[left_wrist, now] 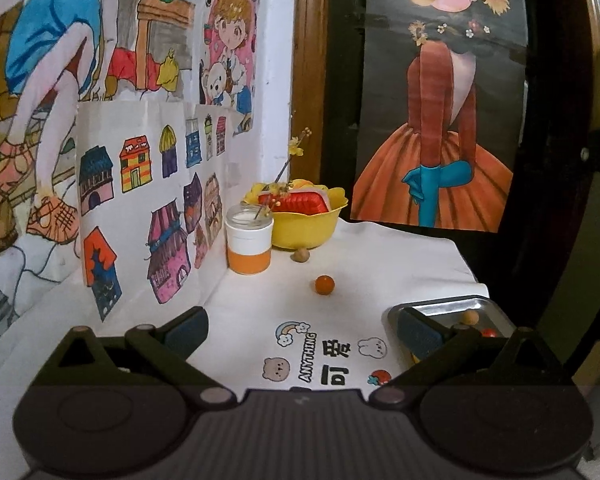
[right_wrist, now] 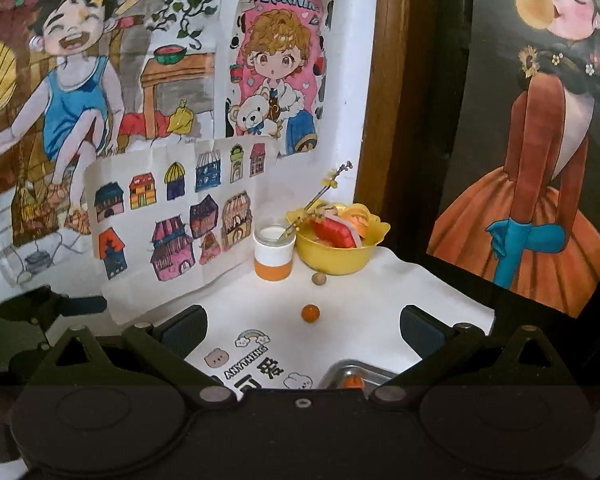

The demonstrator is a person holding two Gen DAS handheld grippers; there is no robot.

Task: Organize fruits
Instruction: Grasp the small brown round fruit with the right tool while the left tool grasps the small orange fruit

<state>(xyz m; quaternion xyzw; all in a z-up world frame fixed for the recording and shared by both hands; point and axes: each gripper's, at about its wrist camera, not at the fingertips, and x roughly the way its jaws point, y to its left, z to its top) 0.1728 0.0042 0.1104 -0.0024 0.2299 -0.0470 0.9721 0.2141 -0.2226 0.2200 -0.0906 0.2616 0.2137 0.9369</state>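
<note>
White-clothed table (left_wrist: 380,256): small orange round fruit (left_wrist: 324,284) loose at centre; brown nut-like fruit (left_wrist: 300,255) beyond it, just beside yellow plastic bowl (left_wrist: 304,232). Steel tray (left_wrist: 452,306) near right. Left tool (left_wrist: 302,330) and right tool (right_wrist: 302,330): jaws wide apart, empty.

A white cloth (left_wrist: 380,264) bears printed cartoon bears, a rainbow and black lettering at its near edge. On it lie a small orange fruit (left_wrist: 324,284) and, farther off, a tan-brown one (left_wrist: 300,255). Far left, a white jar (left_wrist: 249,245) has an orange band beside a yellow bowl (left_wrist: 306,230) holding red and yellow pieces. A silver tray (left_wrist: 452,306) sits near right.
</note>
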